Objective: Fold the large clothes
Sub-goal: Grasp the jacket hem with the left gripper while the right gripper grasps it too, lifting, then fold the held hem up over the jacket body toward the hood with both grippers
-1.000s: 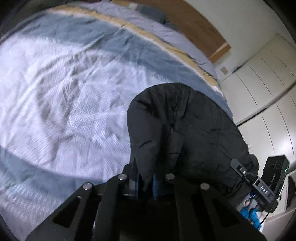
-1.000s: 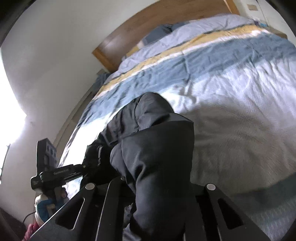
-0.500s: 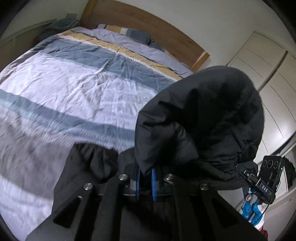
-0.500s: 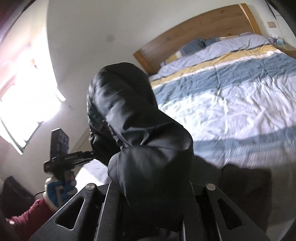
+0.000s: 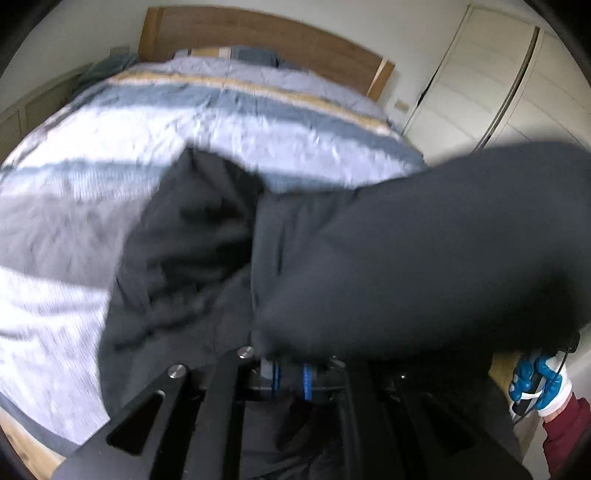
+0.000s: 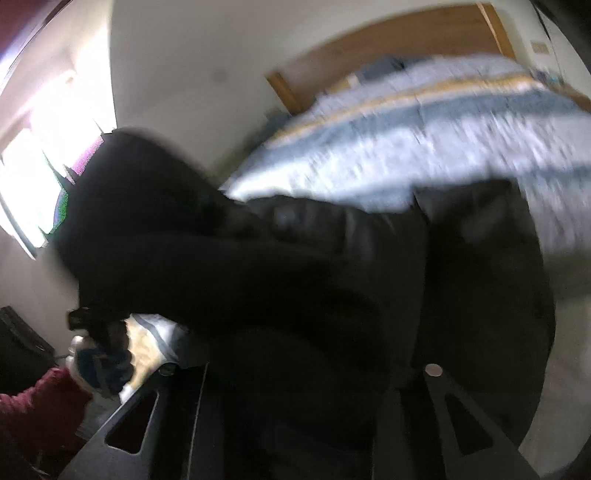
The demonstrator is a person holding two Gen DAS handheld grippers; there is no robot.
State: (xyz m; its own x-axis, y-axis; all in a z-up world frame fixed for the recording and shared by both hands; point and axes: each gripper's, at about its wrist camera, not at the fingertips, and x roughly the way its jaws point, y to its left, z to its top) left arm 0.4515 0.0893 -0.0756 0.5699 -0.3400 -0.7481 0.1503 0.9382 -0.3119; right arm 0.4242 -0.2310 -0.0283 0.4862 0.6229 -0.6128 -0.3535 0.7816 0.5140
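Two grippers hold one black padded jacket [image 5: 424, 251] above the near end of a bed, both views smeared by motion blur. The left gripper [image 5: 291, 373] is clamped tight on a fold of the dark cloth, which bulges up over its blue-edged pads and spreads away to the right. The right gripper [image 6: 295, 376] has the jacket bunched between its fingers and hiding their tips — its jaws are opening, and whether the pads press the cloth cannot be told from the frame. The rest of the jacket drapes down onto the striped duvet [image 5: 110, 147], banded white, grey-blue and yellow, with a wooden headboard [image 5: 258, 33] behind. In each view the opposite hand shows at the edge, in a blue-and-white glove [image 5: 539, 384] with a dark red sleeve [image 5: 569, 432].
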